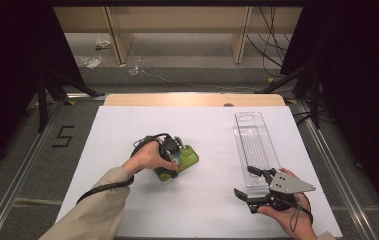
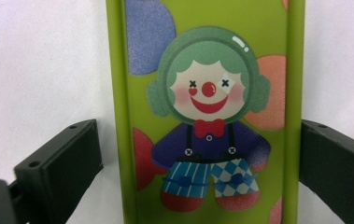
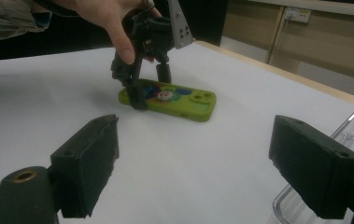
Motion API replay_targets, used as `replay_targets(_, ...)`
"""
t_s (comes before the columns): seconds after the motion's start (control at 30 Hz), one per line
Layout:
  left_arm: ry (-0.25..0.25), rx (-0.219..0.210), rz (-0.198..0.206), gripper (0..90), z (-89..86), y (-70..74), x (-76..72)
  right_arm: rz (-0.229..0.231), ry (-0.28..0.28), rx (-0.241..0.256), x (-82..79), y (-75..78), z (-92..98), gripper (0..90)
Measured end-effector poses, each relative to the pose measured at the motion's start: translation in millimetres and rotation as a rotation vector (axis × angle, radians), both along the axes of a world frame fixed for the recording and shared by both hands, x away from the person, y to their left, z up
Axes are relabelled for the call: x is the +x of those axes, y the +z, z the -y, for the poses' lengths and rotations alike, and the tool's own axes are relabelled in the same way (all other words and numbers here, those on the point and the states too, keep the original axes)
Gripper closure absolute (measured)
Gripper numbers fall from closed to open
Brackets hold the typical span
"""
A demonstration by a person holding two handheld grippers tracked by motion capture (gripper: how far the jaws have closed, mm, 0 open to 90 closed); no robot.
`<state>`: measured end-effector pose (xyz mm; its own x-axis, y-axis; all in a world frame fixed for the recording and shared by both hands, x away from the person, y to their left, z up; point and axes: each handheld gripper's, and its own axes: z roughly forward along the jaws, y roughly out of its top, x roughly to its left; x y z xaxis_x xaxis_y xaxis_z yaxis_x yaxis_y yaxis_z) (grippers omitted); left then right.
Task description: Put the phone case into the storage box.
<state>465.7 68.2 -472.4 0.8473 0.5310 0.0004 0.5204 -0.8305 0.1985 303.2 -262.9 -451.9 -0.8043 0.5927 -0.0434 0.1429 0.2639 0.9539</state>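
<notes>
The green phone case is lying flat near the table's centre and is being straddled by the left gripper, jaws open and not yet closed, for a side grasp. The right gripper is being held open and empty beside the clear tray.

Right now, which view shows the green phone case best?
The left gripper view: the green phone case sits close up between the open left tongs, its clown print sharp. The high view shows it small, partly under the hand. The right gripper view shows it whole but far and low.
</notes>
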Motion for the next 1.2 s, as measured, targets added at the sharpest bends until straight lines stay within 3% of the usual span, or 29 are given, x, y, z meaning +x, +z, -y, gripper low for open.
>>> replay_targets(0.47, -0.011, 0.014, -0.006, 14.3, 3.8, 4.5, -3.4, 0.000, 0.001, 0.002, -0.1, 0.1, -0.3, 17.0)
replay_targets(1.2, 0.001, 0.000, 0.001, 16.3, 2.0, 5.1, -5.7, 0.005, -0.001, 0.007, -0.1, 0.6, -0.2, 16.9)
